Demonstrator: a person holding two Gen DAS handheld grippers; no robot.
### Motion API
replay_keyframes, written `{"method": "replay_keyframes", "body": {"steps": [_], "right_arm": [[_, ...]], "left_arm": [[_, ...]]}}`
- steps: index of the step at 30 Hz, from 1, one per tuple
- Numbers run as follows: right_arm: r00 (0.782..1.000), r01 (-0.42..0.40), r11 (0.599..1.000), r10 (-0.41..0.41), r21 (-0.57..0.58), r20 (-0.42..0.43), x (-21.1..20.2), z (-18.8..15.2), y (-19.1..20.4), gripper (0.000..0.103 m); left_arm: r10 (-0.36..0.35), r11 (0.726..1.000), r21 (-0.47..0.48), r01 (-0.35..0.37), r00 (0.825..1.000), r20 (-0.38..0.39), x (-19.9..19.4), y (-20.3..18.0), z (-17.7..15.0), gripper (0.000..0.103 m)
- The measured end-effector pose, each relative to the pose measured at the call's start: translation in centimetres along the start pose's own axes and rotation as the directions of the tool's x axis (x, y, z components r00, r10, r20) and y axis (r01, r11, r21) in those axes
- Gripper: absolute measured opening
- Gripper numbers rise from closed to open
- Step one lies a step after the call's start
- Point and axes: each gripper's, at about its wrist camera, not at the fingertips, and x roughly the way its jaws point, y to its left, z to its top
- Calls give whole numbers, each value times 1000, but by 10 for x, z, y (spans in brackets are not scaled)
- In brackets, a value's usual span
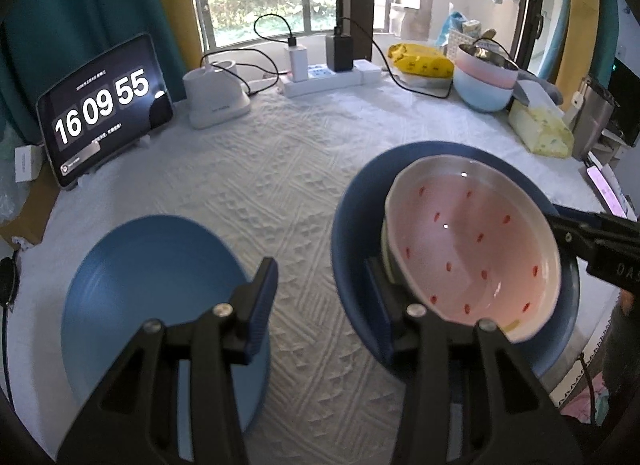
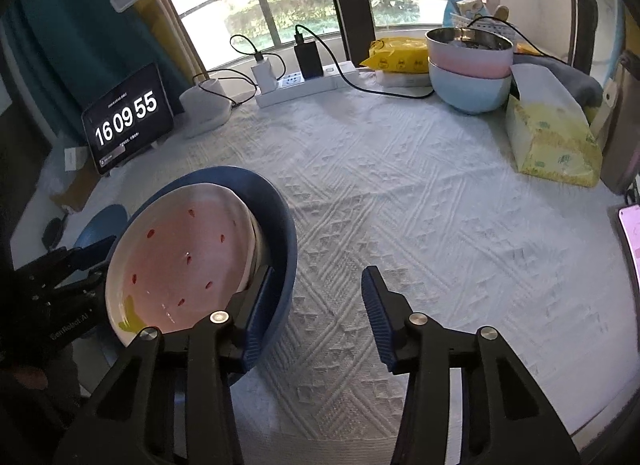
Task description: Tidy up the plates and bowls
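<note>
Left gripper (image 1: 322, 305) jaws parted, empty, straddling bare cloth between flat blue round plate (image 1: 160, 305) (leftward) and pink speckled ceramic bowl (image 1: 472, 245), tilted in deep blue bowl (image 1: 352, 233) rightward; right gripper (image 2: 316, 309) likewise unclamped, bowls at its left finger.

At the back left we saw a tablet (image 1: 105, 109) propped upright, its clock reading 16 09 55. Just beside it stood a white lamp base (image 1: 216, 95), and farther along the window a white power strip (image 1: 328, 79) held a white charger (image 1: 296, 61) and a black one (image 1: 340, 51). A yellow packet (image 2: 396, 54) lay near it. At the right edge we found a yellow tissue box (image 2: 554, 145) on the white textured cloth (image 2: 400, 205).
</note>
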Motion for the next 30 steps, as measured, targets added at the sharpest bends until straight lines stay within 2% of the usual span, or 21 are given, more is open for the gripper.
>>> {"method": "replay_keyframes", "body": {"steps": [4, 13, 17, 22, 25, 30], "right_arm": [[1000, -16, 1000, 16, 19, 0, 0, -1, -2, 49], [999, -19, 1000, 19, 8, 32, 0, -2, -1, 49], [999, -24, 1000, 24, -3, 46, -1, -4, 0, 41], [997, -35, 999, 37, -26, 61, -3, -5, 8, 22], [997, -46, 998, 48, -31, 64, -3, -6, 11, 14], [996, -57, 998, 59, -33, 62, -2, -4, 11, 13]], "left_arm": [[14, 1000, 17, -14, 1000, 7, 1, -3, -1, 40], [22, 999, 49, -23, 999, 29, -1, -14, -2, 22], [24, 999, 48, -25, 999, 35, -2, -17, -3, 15], [23, 999, 28, -24, 999, 43, -4, -17, -4, 15], [20, 1000, 14, -21, 999, 43, -5, -17, -4, 15], [20, 1000, -1, -20, 999, 47, -6, -17, -4, 15]]}}
